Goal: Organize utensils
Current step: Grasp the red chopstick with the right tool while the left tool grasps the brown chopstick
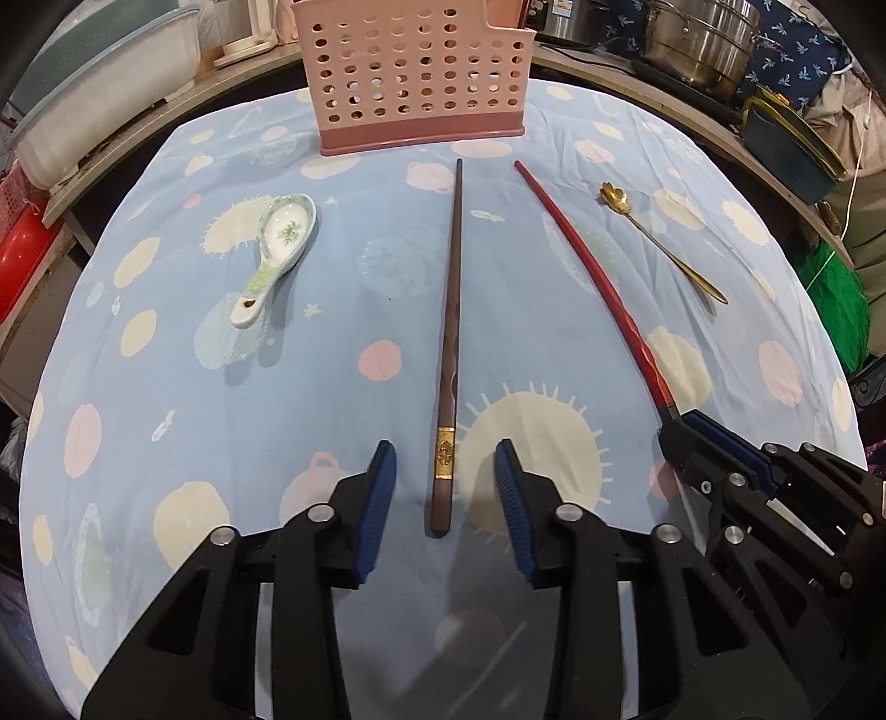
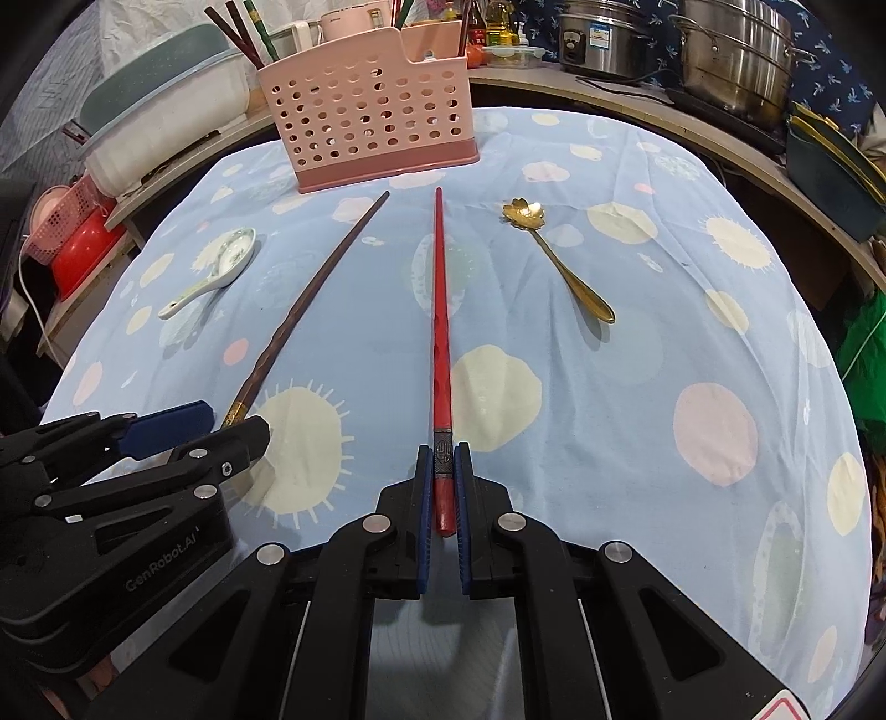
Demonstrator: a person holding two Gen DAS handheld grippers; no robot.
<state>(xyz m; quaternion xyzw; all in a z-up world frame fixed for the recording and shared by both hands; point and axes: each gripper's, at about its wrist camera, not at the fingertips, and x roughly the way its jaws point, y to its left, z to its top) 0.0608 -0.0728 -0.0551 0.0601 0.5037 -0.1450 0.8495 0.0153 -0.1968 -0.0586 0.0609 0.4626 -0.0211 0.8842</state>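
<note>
A brown chopstick point(image 1: 449, 343) lies on the blue cloth, pointing at the pink perforated utensil holder point(image 1: 418, 72). My left gripper point(image 1: 446, 471) is open, its pads on either side of the chopstick's near end, apart from it. My right gripper point(image 2: 443, 451) is shut on the near end of a red chopstick point(image 2: 440, 310), which lies on the cloth; it also shows in the left wrist view point(image 1: 587, 266). A white ceramic spoon point(image 1: 274, 255) lies at the left. A gold flower spoon point(image 2: 554, 260) lies at the right.
The pink holder point(image 2: 371, 105) has several chopsticks standing in it. Behind the table are a white tub point(image 2: 160, 111), steel pots point(image 2: 736, 55) and a rice cooker point(image 2: 603, 39). A red basin point(image 2: 77, 249) sits low at the left.
</note>
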